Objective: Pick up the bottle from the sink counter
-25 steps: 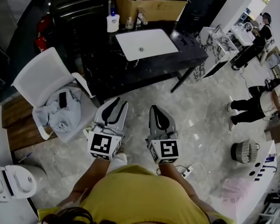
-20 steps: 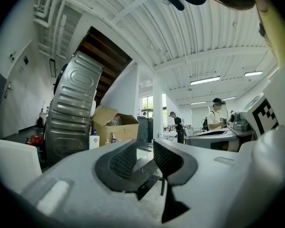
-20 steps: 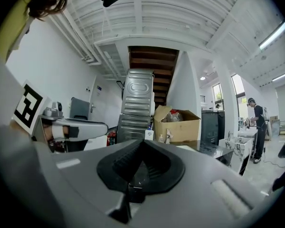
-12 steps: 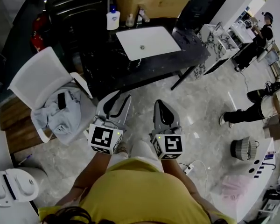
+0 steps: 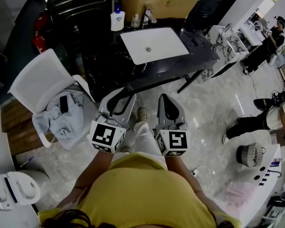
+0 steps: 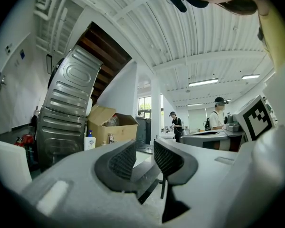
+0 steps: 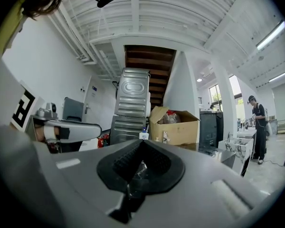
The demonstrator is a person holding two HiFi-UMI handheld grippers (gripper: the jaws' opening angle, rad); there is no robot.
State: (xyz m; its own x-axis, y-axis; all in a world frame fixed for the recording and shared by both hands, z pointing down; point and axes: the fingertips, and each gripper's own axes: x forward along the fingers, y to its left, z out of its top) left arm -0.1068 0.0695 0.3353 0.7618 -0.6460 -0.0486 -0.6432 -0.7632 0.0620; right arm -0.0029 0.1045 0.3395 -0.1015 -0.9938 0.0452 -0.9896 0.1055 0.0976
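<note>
White pump bottle with blue cap point(image 5: 117, 19) stands upright at the back left of the dark marble sink counter point(image 5: 199, 56), just left of the white rectangular basin point(image 5: 154, 44), well apart from both tongs. Its label is too small to read. Small items by the tap are hard to make out. Brown cardboard box point(image 5: 156, 4) sits behind the basin, its top cut off by the frame edge.

Left gripper point(image 5: 123, 96) is held low over the floor; its own view shows the jaws apart with nothing between them point(image 6: 145, 148). Right gripper point(image 5: 166, 97) sits beside it, with jaws together and empty point(image 7: 142, 146). In the right gripper view the gripper body hides the bottle's base.
</note>
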